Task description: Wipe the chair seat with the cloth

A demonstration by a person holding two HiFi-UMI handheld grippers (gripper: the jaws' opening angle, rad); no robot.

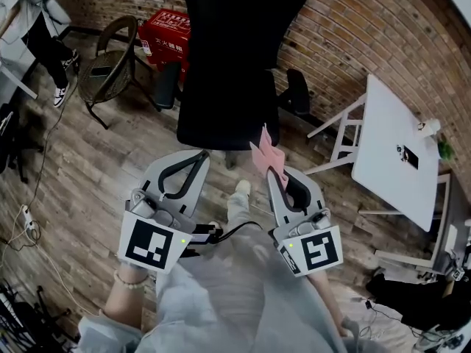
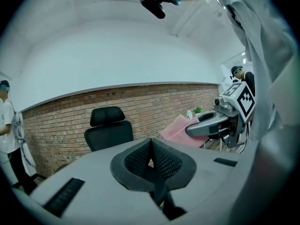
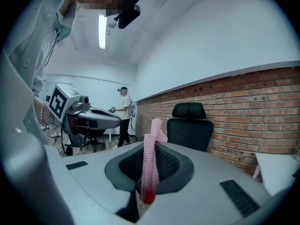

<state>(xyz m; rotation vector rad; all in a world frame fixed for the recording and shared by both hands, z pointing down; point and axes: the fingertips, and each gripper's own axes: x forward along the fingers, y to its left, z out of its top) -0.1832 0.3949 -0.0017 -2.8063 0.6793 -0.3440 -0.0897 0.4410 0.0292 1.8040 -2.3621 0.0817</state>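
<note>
The right tool (image 1: pixel 276 173) pinches the pink cloth (image 1: pixel 263 151) between shut jaws; the left tool (image 1: pixel 199 157) is closed on nothing, both near the black chair (image 1: pixel 228 72).

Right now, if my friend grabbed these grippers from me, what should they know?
Left gripper: shut, nothing in it.
Right gripper: shut on the pink cloth, which sticks up out of the jaws.
Chair: black, straight ahead by the brick wall. Both grippers are in the air, short of its seat; the cloth is not touching it.
Done: the cloth is in the gripper.
Left: bring the cloth down onto the seat and wipe it. No wiping shows yet.
</note>
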